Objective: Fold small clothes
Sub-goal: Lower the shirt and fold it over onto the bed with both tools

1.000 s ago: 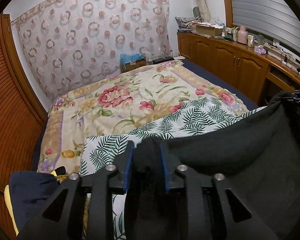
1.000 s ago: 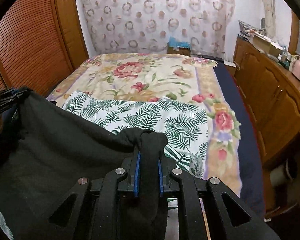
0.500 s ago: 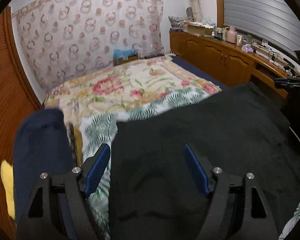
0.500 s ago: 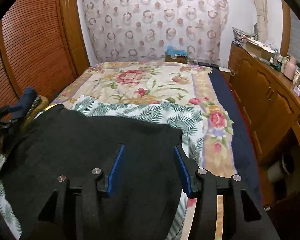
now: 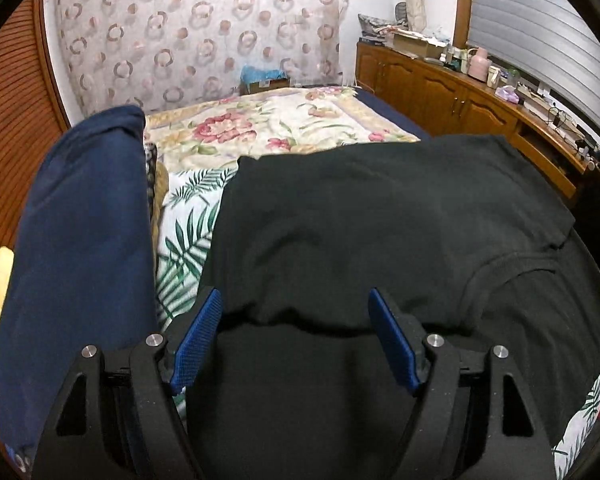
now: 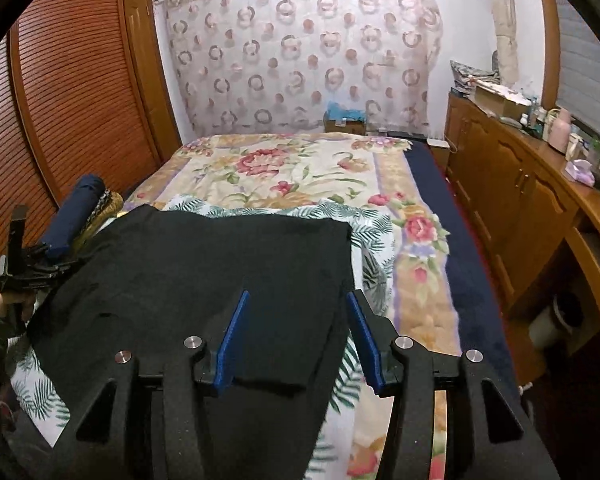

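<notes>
**Black garment laid out on bed, both hand-held grippers released**

Left wrist view. We find the left hand-held gripper (image 5: 294, 340) with its jaws spread wide; they have just been opening. Its blue pads (image 5: 198, 342) stand clear of the cloth on either side, pressing on nothing. The black garment (image 5: 380, 220) lies spread on the bed (image 5: 260, 128), over a palm-leaf sheet (image 5: 188, 240), and its near edge runs between and below the pads. A seam curves across its right part. Just left of the garment, a navy cloth (image 5: 84, 248) fills the left of the frame, with something yellow (image 5: 2, 280) at its outer edge. A floral bedspread (image 5: 240, 132) covers the far half of the bed. A patterned curtain (image 5: 200, 36) hangs behind, and wooden cabinets (image 5: 452, 96) run along the right wall, their top crowded with small items.

Right wrist view. We find the right hand-held gripper (image 6: 298, 338) likewise released, jaws apart and just opened, with the garment's (image 6: 204, 272) right edge lying under the gap; the pads do not press it. The garment lies flat, its far edge straight across the palm-leaf sheet (image 6: 372, 248). At the left edge of the frame the left hand-held gripper (image 6: 24, 268) shows beside the garment, with the rolled navy cloth (image 6: 72, 216) just beyond it. A louvred wooden door (image 6: 60, 100) stands on the left, and the cabinets (image 6: 508, 200) on the right.
</notes>
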### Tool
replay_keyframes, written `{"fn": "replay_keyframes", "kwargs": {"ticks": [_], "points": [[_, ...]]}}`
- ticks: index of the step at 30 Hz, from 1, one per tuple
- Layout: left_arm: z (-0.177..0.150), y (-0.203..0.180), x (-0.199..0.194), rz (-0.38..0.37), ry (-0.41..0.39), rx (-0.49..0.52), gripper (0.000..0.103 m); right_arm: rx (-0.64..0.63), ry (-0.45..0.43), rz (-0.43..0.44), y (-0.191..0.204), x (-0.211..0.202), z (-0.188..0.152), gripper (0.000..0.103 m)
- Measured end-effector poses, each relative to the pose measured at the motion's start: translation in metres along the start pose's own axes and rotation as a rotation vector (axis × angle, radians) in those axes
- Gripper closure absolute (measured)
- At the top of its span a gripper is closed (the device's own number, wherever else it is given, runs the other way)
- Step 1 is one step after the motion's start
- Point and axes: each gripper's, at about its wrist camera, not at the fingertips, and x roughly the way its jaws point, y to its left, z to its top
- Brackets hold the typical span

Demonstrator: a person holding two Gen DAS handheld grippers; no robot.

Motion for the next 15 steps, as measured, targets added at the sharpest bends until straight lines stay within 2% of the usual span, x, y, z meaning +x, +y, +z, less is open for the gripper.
{"fn": "replay_keyframes", "kwargs": {"ticks": [5,9,15], "points": [[-0.007,0.001,0.006,-0.002,0.024,-0.007,0.026,0.018,0.059,0.007,0.002,0.013,-0.015,0.051],[-0.009,0.001,0.008,0.001,0.031,-0.012,0.026,0.047,0.138,0.045,0.004,0.046,-0.029,0.051],[-0.011,-0.001,0.01,0.012,0.044,-0.017,0.026,0.046,0.216,0.049,0.007,0.092,-0.035,0.055]]}}
